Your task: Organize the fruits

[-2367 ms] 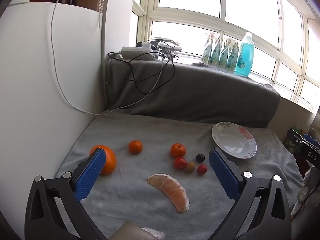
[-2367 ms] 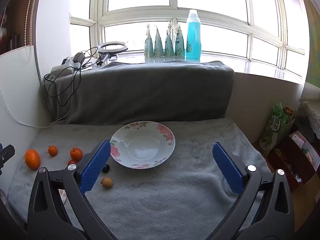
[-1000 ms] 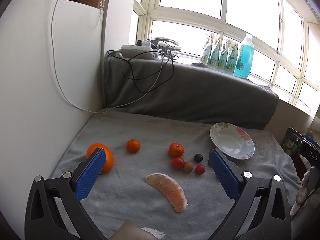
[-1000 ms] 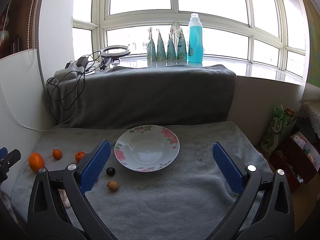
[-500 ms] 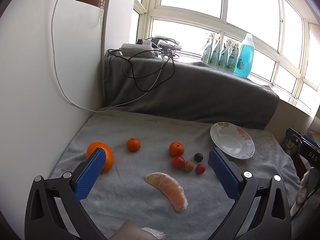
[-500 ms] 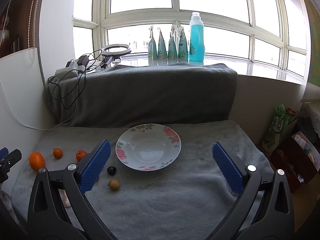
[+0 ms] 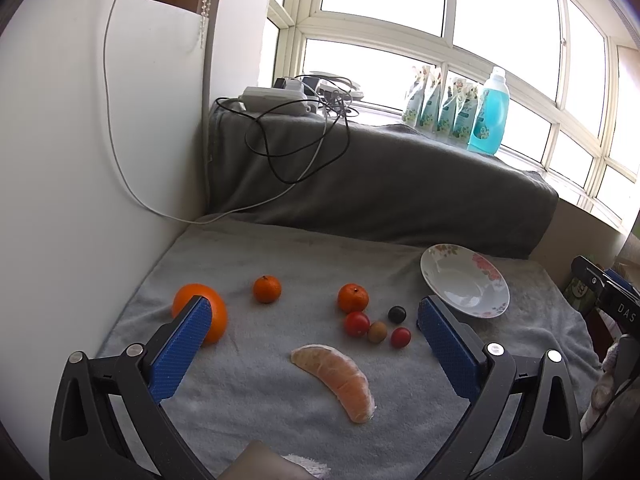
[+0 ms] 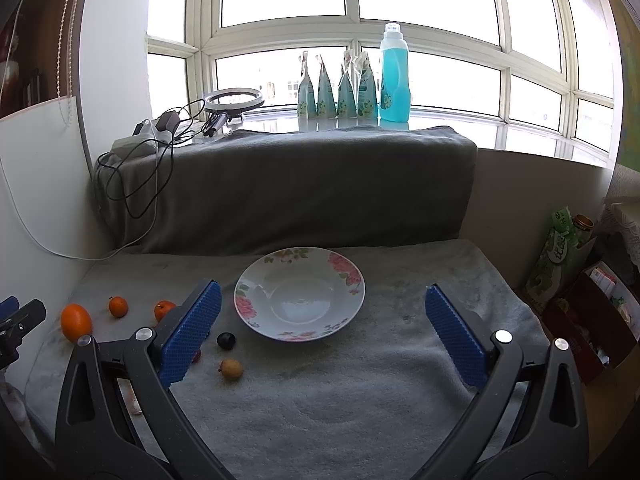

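Left hand-held gripper: jaws spread wide, nothing between the blue ribbed pads, held above the grey towel-covered tabletop. Peeled citrus segment: between the fingers, nearest the camera, crescent-shaped, pale orange, membrane matte. Large orange: partly behind the left finger pad, round, glossy. Small mandarin and second mandarin: beyond the fingertips, well apart. Two red cherry tomatoes, a tan longan and a dark round fruit: clustered just inside the right finger. Floral plate: beyond the right fingertip, shallow, glazed ceramic, holding nothing.

Right hand-held gripper: jaws likewise spread, gripping nothing. Floral plate: centred between the fingers, just beyond the tips. Dark round fruit and longan: just inside the left finger. Mandarins and large orange: outside the left finger, further off.
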A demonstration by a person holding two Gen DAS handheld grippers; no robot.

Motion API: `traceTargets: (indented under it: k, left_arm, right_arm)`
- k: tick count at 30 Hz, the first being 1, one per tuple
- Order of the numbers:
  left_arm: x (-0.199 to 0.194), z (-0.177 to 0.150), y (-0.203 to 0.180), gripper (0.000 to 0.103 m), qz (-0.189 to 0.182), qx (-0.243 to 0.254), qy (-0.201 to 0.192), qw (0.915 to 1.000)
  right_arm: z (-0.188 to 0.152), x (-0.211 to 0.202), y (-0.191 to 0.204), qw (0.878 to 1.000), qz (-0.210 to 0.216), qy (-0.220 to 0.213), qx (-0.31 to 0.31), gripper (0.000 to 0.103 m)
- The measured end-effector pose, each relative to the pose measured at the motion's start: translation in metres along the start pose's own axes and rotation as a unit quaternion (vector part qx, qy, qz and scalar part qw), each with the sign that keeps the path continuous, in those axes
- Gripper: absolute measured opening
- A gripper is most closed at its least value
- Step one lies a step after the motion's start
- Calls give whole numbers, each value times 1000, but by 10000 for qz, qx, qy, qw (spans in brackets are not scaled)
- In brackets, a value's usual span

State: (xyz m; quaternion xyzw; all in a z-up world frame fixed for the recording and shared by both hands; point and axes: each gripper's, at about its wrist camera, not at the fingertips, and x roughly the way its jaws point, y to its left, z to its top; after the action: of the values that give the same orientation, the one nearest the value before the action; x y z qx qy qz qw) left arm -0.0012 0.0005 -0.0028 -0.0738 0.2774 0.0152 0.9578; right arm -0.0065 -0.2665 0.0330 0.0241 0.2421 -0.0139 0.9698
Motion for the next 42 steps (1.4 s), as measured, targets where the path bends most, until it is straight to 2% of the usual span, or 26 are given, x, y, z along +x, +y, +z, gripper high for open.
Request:
traceTargets:
  k: [23, 29, 33, 36, 42]
  left_arm:
    - [10, -9, 10, 102, -22, -153, 177, 9997]
    - [16, -17, 22, 102, -107, -275, 347, 9990]
    - [19, -23, 30, 102, -129, -394, 473, 9980]
    - [22, -27, 36, 102, -179, -506, 562, 9970]
    - [24, -38, 41, 102, -415, -644, 744, 9943]
  right_arm:
    - [-7, 15, 11, 9993, 211, 263, -165, 103]
    - [-10, 24, 17, 9969, 616, 444, -194, 103]
    - [-11, 36, 23, 9904, 1149, 748, -190, 103]
    - [-13, 47, 30, 9829, 1538, 990, -236, 103]
    - [-15, 72, 48, 9581, 2313, 1663, -285, 103]
